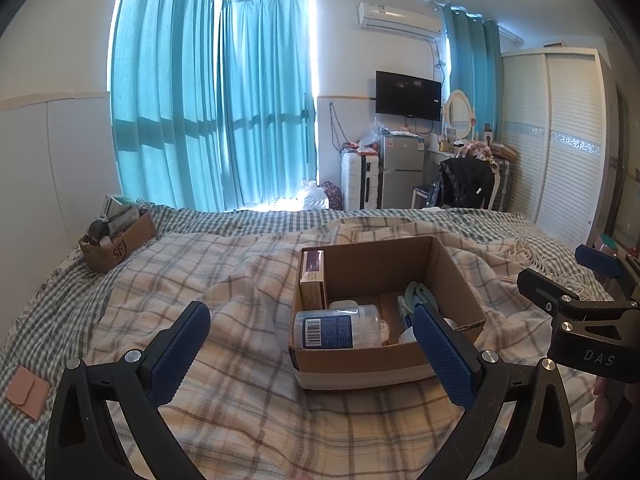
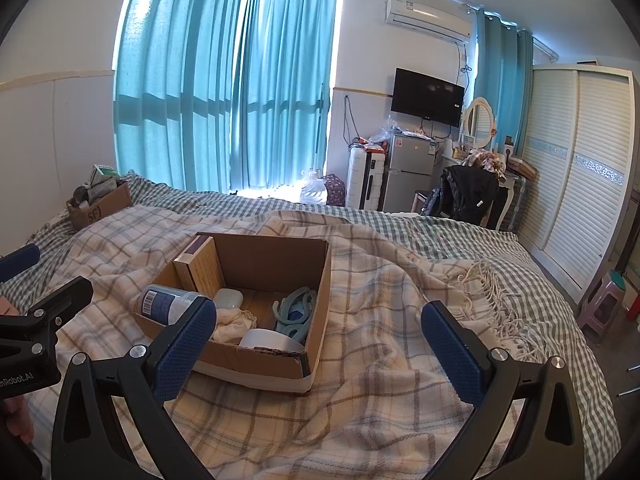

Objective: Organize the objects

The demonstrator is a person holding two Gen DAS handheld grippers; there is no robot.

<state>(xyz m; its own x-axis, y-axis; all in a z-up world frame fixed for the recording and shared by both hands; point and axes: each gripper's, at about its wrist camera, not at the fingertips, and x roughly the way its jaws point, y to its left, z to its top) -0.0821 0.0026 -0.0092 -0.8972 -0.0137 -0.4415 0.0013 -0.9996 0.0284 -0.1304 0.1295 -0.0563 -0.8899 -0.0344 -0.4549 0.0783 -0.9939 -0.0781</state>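
Observation:
An open cardboard box (image 1: 456,276) (image 2: 320,280) sits on the plaid blanket in the middle of the bed. It holds a clear bottle with a blue label (image 1: 336,328) (image 2: 164,304), an upright carton (image 1: 312,280) (image 2: 200,268), a light blue hanger (image 2: 296,312), a white tape roll (image 2: 268,340) and a cloth (image 2: 232,320). My left gripper (image 1: 312,352) is open and empty, just in front of the box. My right gripper (image 2: 320,344) is open and empty, to the right front of the box; it also shows in the left wrist view (image 1: 568,280).
A second cardboard box (image 1: 116,240) (image 2: 100,200) full of items stands at the far left of the bed. A pink pouch (image 1: 26,392) lies at the left edge. Beyond the bed are a fridge (image 1: 400,168), a chair (image 1: 464,184) and a wardrobe (image 1: 560,140).

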